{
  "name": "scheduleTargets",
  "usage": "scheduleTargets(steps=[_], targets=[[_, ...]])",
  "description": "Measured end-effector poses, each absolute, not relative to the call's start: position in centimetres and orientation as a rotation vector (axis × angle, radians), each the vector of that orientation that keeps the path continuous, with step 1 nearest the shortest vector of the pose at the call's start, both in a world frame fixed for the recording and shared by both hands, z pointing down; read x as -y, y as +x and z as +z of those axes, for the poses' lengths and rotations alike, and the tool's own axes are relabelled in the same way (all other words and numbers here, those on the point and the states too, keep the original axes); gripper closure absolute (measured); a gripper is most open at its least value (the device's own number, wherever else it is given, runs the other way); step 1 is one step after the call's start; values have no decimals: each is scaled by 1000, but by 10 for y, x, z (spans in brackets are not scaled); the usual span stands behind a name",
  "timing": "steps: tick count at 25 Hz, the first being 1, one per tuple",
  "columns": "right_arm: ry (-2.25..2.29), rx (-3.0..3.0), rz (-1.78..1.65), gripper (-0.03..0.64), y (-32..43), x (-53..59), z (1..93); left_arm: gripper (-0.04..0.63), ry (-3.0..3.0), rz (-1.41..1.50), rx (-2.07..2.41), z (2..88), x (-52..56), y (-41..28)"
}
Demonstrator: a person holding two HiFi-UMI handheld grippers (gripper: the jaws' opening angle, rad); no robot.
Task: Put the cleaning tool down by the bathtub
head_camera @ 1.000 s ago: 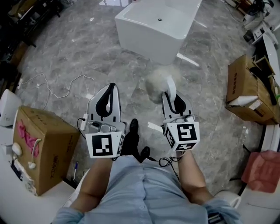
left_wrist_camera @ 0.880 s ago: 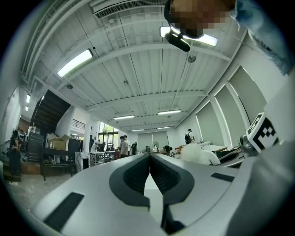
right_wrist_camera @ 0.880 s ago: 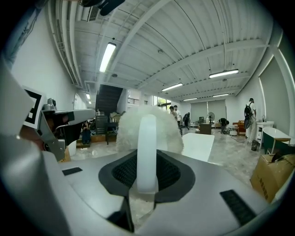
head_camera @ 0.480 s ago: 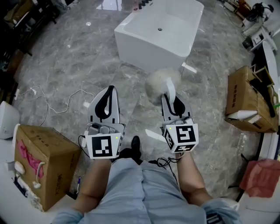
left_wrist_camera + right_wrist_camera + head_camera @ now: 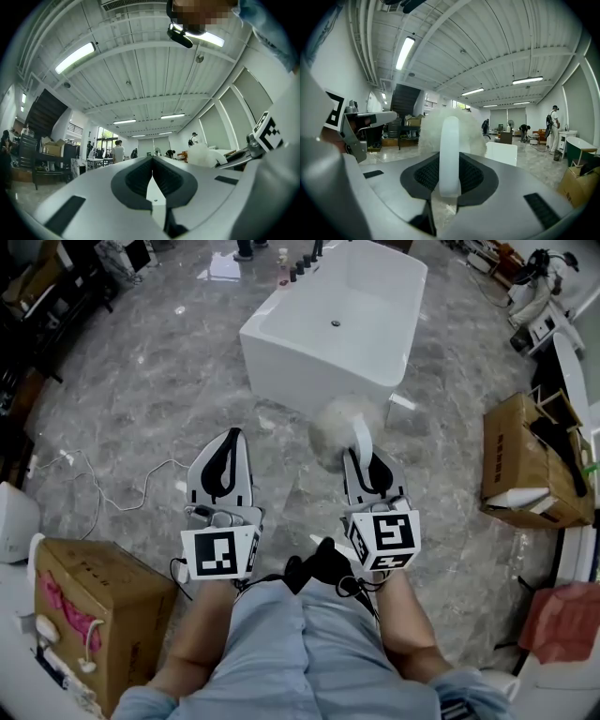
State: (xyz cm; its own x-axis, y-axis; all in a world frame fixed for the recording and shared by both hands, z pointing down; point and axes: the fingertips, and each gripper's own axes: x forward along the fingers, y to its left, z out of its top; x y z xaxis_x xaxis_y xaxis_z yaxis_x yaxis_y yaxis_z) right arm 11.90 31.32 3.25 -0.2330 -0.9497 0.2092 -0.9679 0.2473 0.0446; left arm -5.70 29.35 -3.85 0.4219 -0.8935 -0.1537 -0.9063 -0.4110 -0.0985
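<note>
The cleaning tool (image 5: 339, 430) is a fluffy white round head on a white plastic handle (image 5: 449, 154). My right gripper (image 5: 368, 457) is shut on that handle, and the fluffy head (image 5: 447, 130) sticks out past the jaws toward the bathtub. The white bathtub (image 5: 328, 322) stands on the grey marble floor just ahead of the tool, and it shows small in the right gripper view as a white tub (image 5: 501, 153). My left gripper (image 5: 223, 457) is held level beside the right one, shut with nothing between its pads (image 5: 153, 176).
Cardboard boxes stand at the right (image 5: 527, 457) and at the lower left (image 5: 94, 610). A white cable (image 5: 122, 484) trails over the floor at the left. Small bottles (image 5: 298, 265) line the tub's far end. People stand far off in the hall (image 5: 552, 123).
The person has stepped forward, so the bathtub sits lower and nearer in the head view. Both grippers keep the same pose, the tool still held in the right one.
</note>
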Motion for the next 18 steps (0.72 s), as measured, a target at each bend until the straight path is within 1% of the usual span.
scheduleTargets(steps=[9,18], targets=[[1811,2319,157,520,127,-265,46,578,-2507,60,-1585,-24,-245,-49],[1784,2319,217,520,154,-171,60,578,-2525,-11,-1599,-9,-153,-20]])
